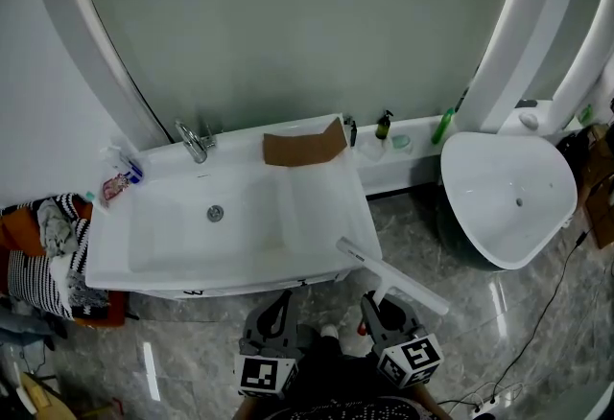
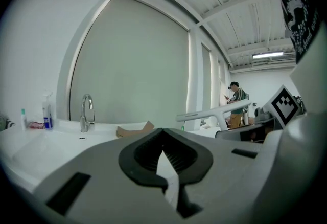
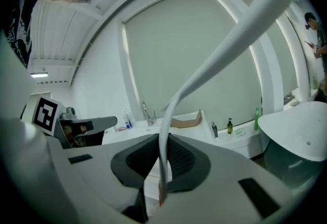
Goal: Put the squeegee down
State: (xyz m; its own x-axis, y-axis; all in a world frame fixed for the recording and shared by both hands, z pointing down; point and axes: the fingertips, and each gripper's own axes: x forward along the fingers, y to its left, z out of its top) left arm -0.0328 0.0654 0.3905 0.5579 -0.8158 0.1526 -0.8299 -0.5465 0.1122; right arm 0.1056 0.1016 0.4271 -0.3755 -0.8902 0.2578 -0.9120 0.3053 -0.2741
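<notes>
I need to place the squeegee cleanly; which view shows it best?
The head view: the whole squeegee shows, blade and handle, held in the right gripper. The right gripper view shows it from the handle, foreshortened; the left gripper view shows it small, from the side.

Head view: the squeegee point(image 1: 389, 276) handle's end is hidden inside the right hand-held gripper point(image 1: 379, 303); striped clothes point(image 1: 43, 255) run off the picture's left edge.

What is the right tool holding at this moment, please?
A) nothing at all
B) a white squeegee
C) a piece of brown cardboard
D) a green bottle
B: in the right gripper view, the right tool is closed on the thin handle of the white squeegee, which rises out from between its pads.
</notes>
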